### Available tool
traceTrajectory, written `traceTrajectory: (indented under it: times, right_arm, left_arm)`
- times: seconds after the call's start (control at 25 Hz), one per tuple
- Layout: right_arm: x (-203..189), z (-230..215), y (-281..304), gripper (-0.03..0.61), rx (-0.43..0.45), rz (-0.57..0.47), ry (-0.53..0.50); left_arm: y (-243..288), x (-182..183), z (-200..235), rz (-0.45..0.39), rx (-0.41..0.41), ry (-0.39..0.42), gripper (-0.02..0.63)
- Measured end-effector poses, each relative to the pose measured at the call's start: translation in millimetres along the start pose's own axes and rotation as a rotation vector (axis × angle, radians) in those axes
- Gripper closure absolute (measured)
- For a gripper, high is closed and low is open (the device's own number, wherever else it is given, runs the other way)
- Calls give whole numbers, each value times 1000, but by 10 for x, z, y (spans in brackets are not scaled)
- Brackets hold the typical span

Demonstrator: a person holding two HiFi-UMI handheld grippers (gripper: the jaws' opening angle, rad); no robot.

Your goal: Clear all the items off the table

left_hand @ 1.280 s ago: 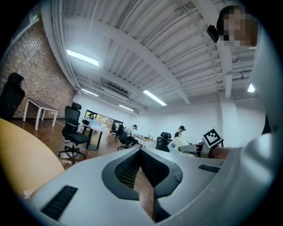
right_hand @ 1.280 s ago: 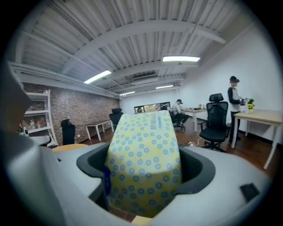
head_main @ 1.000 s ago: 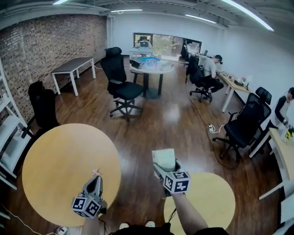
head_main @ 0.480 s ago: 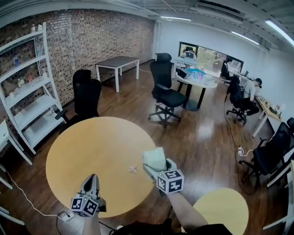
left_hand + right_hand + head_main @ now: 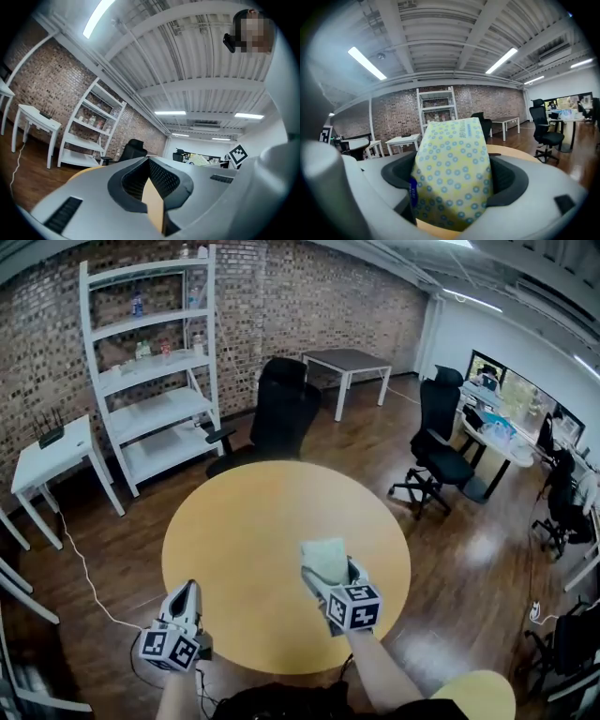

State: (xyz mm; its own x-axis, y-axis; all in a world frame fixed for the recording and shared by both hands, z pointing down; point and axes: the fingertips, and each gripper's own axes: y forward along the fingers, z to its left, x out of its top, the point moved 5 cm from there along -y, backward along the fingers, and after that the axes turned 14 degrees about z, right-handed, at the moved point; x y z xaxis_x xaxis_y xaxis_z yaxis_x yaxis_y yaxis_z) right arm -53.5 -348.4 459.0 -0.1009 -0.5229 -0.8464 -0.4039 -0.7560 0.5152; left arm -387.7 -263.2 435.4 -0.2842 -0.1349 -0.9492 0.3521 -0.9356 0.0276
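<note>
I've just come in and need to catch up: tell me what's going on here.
A person stands at a round table with a gripper in each hand. The right gripper is shut on a yellow pack with blue dots, held above the tabletop. The left gripper is shut with nothing in it, by the table's near left edge.

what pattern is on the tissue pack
The tissue pack is pale yellow with blue rings; right gripper view.
</note>
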Motion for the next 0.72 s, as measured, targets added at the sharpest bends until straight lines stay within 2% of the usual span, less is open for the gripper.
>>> traceTrajectory:
  times: [0.12, 0.24, 0.52, 0.72]
  right_arm:
    - [88, 350, 372, 120, 70, 34, -46]
    - [149, 555, 618, 120, 110, 69, -78]
    - [24, 584, 1085, 120, 170, 171, -101]
    - [-294, 572, 1296, 119, 191, 263, -112]
  left_arm:
    - [-310, 54, 369, -27, 118, -11, 623]
    - [-524, 104, 562, -43, 210, -32, 623]
    - [-703, -89, 632, 2, 299, -45, 623]
    - [-674, -387, 628, 76, 331, -66, 623]
